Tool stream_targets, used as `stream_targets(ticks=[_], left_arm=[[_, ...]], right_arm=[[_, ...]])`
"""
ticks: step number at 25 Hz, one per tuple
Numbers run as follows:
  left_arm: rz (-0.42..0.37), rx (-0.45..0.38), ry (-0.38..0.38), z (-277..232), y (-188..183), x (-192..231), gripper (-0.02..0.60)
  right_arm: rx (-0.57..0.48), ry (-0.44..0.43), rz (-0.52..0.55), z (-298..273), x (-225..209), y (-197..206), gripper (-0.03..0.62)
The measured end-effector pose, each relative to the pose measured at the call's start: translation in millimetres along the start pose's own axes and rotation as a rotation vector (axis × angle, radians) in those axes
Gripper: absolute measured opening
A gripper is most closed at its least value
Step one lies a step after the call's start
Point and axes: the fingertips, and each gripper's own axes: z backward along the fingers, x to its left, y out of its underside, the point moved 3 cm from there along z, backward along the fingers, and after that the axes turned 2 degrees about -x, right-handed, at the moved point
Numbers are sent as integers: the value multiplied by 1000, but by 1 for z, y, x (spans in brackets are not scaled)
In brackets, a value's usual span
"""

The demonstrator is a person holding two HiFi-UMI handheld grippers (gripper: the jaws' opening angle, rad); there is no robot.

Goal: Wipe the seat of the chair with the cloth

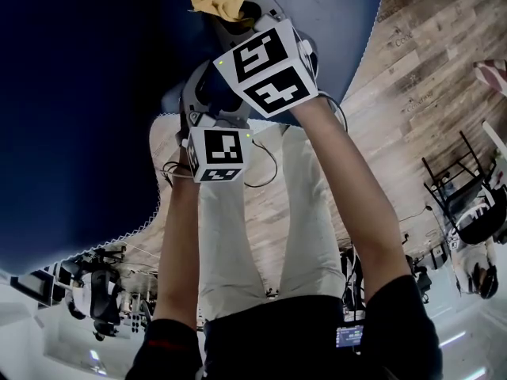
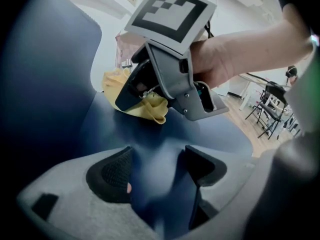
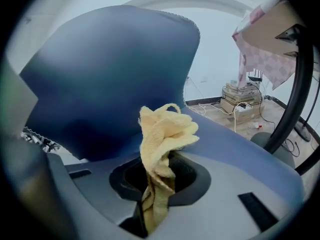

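My left tongs (image 2: 157, 170) hang just over the front of the blue chair seat (image 2: 220, 134) with their jaws apart and only the seat fabric showing between them; I cannot tell whether they touch it. My left arm (image 1: 178, 244) runs down alongside my pale trouser leg (image 1: 238, 244). Just beyond them and a little to the right, my right tongs (image 3: 159, 176) are clamped on the yellow cloth (image 3: 162, 129). The cloth is pinched at its middle, so a crumpled bunch stands out past the jaw tips and a narrower tail trails back between them. From the left gripper view the bunch lies against the seat, near where it meets the chair back (image 3: 110, 59), which rises dark blue behind the cloth. Farther right, past the seat's edge, is the wooden plank floor (image 1: 412, 62), with black folding chairs (image 1: 447, 188) well apart from me.
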Motion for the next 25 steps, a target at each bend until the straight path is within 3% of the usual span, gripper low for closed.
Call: stream_targets(ticks=[9, 20, 25], left_arm=[[0, -2, 1, 2, -1, 1, 331], [6, 0, 7, 3, -2, 3, 330], [9, -1, 6, 5, -1, 4, 331]], right_arm=[[36, -145, 105, -7, 31, -3, 63], [39, -130, 169, -6, 30, -3, 63], [40, -125, 149, -2, 23, 0, 63]])
